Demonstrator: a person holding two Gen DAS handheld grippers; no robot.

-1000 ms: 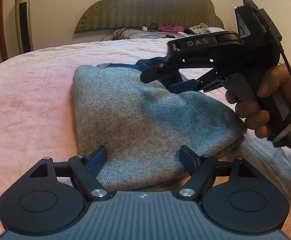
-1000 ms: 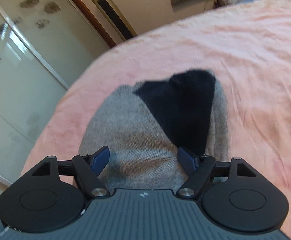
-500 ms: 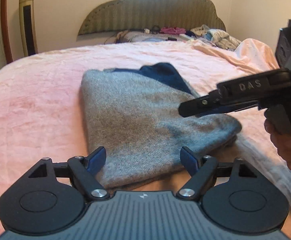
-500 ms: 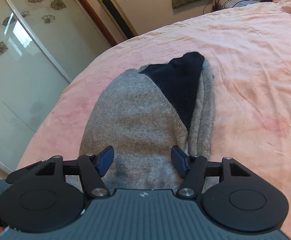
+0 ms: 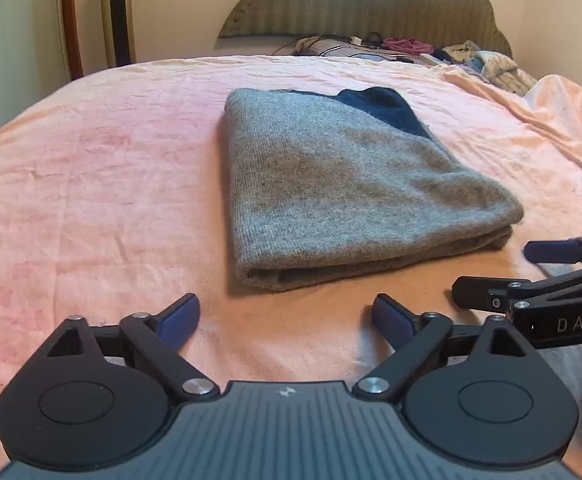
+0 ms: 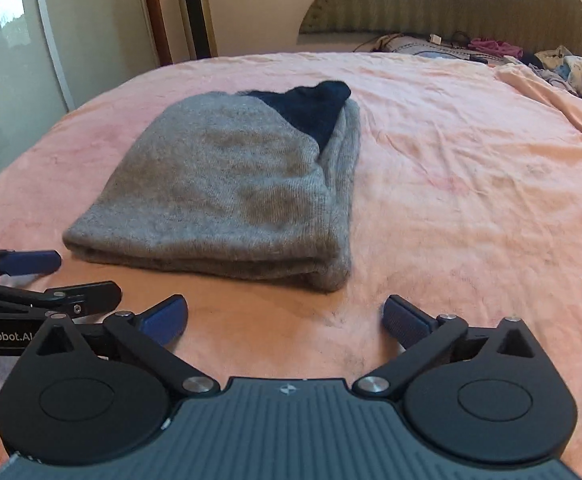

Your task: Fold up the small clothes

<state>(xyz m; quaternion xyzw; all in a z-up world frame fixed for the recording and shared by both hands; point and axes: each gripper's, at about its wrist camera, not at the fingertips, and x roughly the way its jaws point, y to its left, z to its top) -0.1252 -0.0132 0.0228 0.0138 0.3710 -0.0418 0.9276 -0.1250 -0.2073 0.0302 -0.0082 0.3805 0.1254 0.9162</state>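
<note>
A grey knitted garment lies folded flat on the pink bed cover, with a navy part showing at its far end. My left gripper hovers just short of its near edge, jaws opening, nothing between them. My right gripper is also near the front edge, jaws opening and empty. Each gripper shows at the side of the other's view: the right gripper low at the right, the left gripper low at the left. Neither touches the garment.
The pink bed cover spreads all round the garment. A loose pile of clothes lies by the headboard. A tall gold appliance and a glass sliding door stand beyond the bed's left side.
Both grippers have drawn back off the garment toward its near edge and their jaws stand wider. The right gripper has left the spot over the garment and come down beside the left one.
</note>
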